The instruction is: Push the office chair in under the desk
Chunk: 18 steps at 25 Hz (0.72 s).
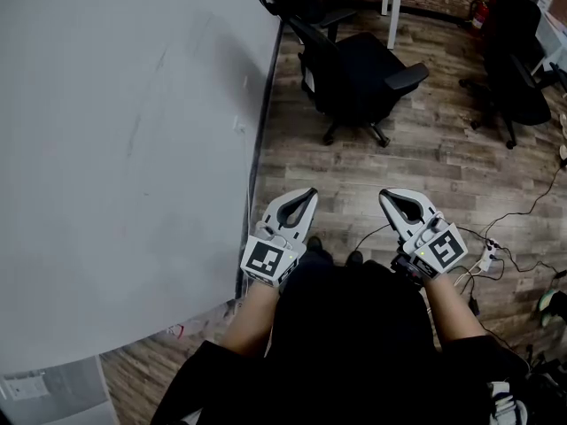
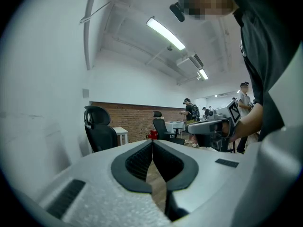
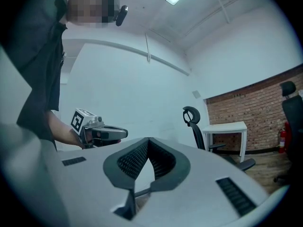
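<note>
Beside the worktop (image 1: 124, 149), not under it, stands the office chair (image 1: 359, 69); the whole push is left. Left gripper (image 1: 306, 195) and right gripper (image 1: 387, 196), further along its edge, have fingers (image 2: 135, 162) together, empty.

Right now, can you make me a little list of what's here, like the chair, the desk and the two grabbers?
office chair: black, out on the wood floor next to the desk's edge, not pushed under
desk: big and white, on the left
left gripper: shut, holding nothing, well short of the office chair
right gripper: shut, holding nothing
also there: a second chair on the right, cables on the floor
</note>
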{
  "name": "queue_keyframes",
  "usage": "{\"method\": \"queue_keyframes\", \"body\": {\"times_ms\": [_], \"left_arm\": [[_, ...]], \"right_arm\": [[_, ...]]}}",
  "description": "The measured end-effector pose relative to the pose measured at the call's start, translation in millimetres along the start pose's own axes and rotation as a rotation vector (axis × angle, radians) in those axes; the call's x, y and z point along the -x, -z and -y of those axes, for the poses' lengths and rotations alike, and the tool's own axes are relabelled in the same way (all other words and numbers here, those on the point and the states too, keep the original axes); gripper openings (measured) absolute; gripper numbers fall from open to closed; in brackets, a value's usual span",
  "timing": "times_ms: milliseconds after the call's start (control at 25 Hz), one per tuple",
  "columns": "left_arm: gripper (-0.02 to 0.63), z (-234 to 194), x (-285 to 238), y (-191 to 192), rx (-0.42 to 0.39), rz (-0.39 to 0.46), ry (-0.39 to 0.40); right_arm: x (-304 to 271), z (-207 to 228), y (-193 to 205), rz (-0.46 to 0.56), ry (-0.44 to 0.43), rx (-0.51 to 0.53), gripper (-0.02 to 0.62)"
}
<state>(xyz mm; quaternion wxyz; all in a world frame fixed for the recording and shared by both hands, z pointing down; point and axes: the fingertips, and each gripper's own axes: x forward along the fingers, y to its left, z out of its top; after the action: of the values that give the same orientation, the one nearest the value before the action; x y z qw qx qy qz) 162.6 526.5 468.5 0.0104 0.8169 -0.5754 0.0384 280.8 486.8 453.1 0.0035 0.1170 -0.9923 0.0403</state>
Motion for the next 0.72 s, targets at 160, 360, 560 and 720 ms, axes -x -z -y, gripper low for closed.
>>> {"method": "queue_keyframes", "body": {"times_ms": [160,360,560,720], "left_arm": [[0.015,2.8,1.9,1.6,0.002,-0.003,-0.003],[0.015,9.2,5.6,1.1,0.003,0.002,-0.001],[0.017,11.4,7.4,1.5,0.002,0.002,-0.004],[0.017,8.5,9.3,3.5,0.004,0.001,-0.012]], "right_arm": [[4.2,-0.1,5.3,-0.019,0.005,0.003,0.006],[11.8,-3.1,6.3,-0.027,0.004,-0.001,0.006],[13.2,-6.2,4.8,-0.020,-0.012,0.010,0.006],[12.2,-9.6,14.9,-0.081,-0.045,0.073,0.006]]}}
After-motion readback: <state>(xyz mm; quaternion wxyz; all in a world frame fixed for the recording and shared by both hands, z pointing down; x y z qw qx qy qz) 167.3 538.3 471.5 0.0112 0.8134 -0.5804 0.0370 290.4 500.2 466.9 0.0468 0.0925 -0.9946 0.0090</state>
